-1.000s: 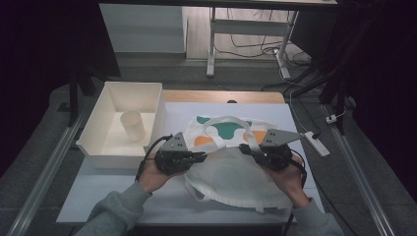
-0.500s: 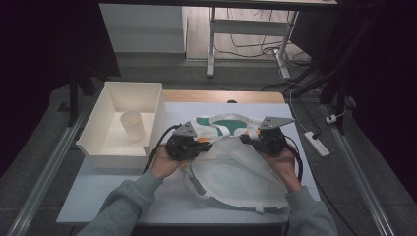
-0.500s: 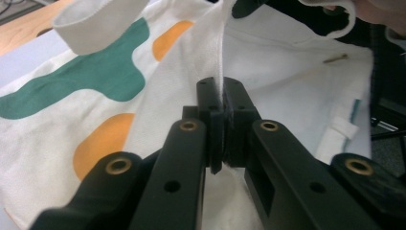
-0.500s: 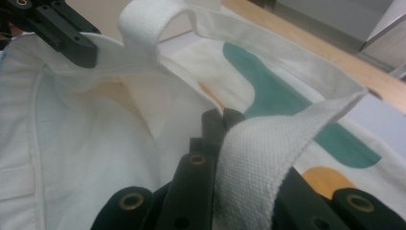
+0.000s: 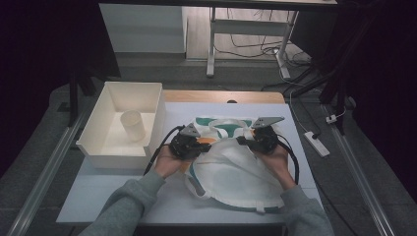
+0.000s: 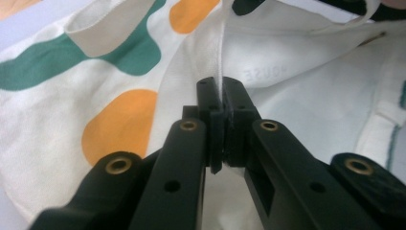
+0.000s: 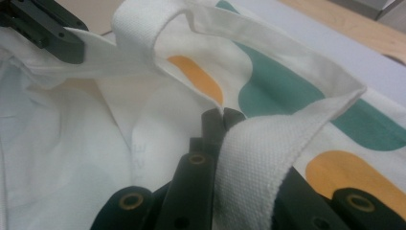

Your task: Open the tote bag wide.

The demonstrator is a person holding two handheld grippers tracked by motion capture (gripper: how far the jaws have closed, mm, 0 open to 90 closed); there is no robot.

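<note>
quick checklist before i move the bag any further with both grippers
1. Left hand-held gripper clamped on the bag's cloth edge: ok, jaws closed with a fold between them.
2. Right hand-held gripper clamped on the bag's rim: ok, jaws closed on cloth.
3. Strap free of the right jaws: not ok, it drapes over them.
4. Bag clear of the white bin: ok, apart.
5. Cup standing in the bin: ok, upright.
6. Anything inside the bag: cannot tell.
</note>
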